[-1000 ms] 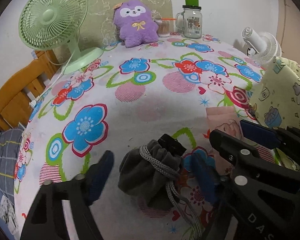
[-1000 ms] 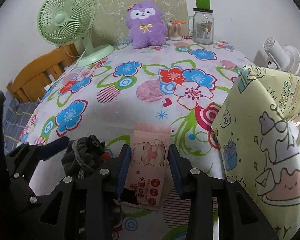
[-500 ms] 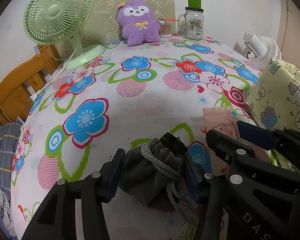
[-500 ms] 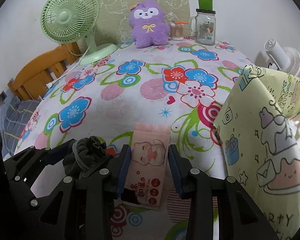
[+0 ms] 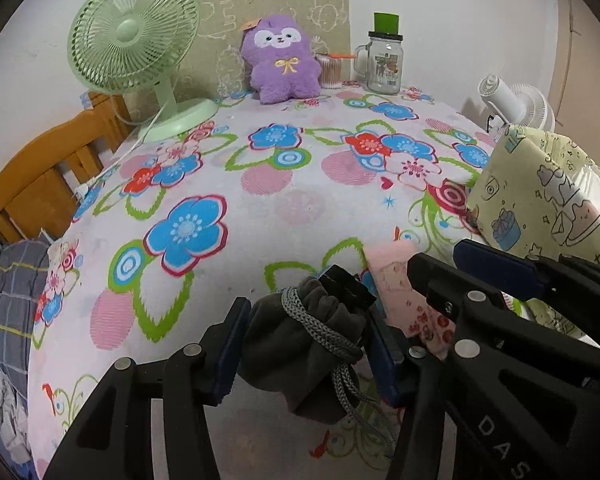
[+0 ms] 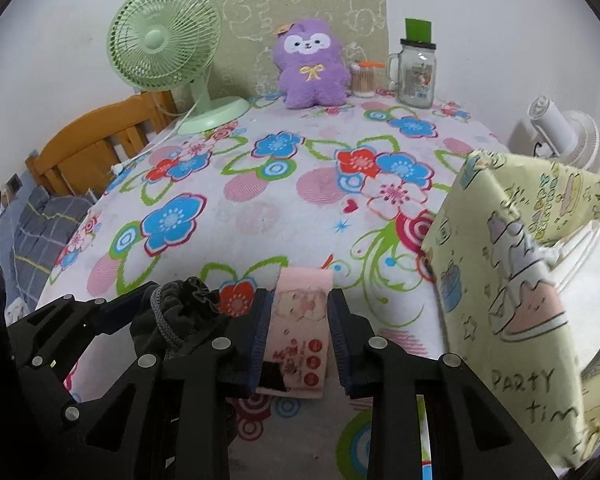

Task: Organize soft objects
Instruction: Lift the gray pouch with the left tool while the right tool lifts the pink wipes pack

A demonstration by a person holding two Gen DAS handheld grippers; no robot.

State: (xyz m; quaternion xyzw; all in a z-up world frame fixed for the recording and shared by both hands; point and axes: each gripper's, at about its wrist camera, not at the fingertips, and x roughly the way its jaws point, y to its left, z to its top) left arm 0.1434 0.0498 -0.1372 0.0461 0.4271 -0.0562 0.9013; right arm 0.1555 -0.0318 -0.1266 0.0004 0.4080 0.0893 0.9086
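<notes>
My left gripper (image 5: 304, 344) is shut on a dark grey drawstring pouch (image 5: 300, 344) with a grey cord, at the near edge of the flowered table. My right gripper (image 6: 300, 340) is shut on a pink tissue pack (image 6: 300, 332) with a baby face print, just right of the pouch (image 6: 172, 316). The pack also shows in the left wrist view (image 5: 404, 288). A purple plush toy (image 6: 310, 66) sits upright at the far edge. A yellow cartoon-print fabric bin (image 6: 532, 280) stands open at the right.
A green desk fan (image 6: 168, 52) stands at the far left. A glass mug jar (image 6: 416, 76) and a cotton swab box (image 6: 362, 78) stand beside the plush. A white fan (image 6: 564, 136) is off the right edge. A wooden chair (image 6: 92, 148) stands at the left.
My left gripper closed from wide open onto the grey pouch. My right gripper stayed on the pink tissue pack; both views have risen slightly.
</notes>
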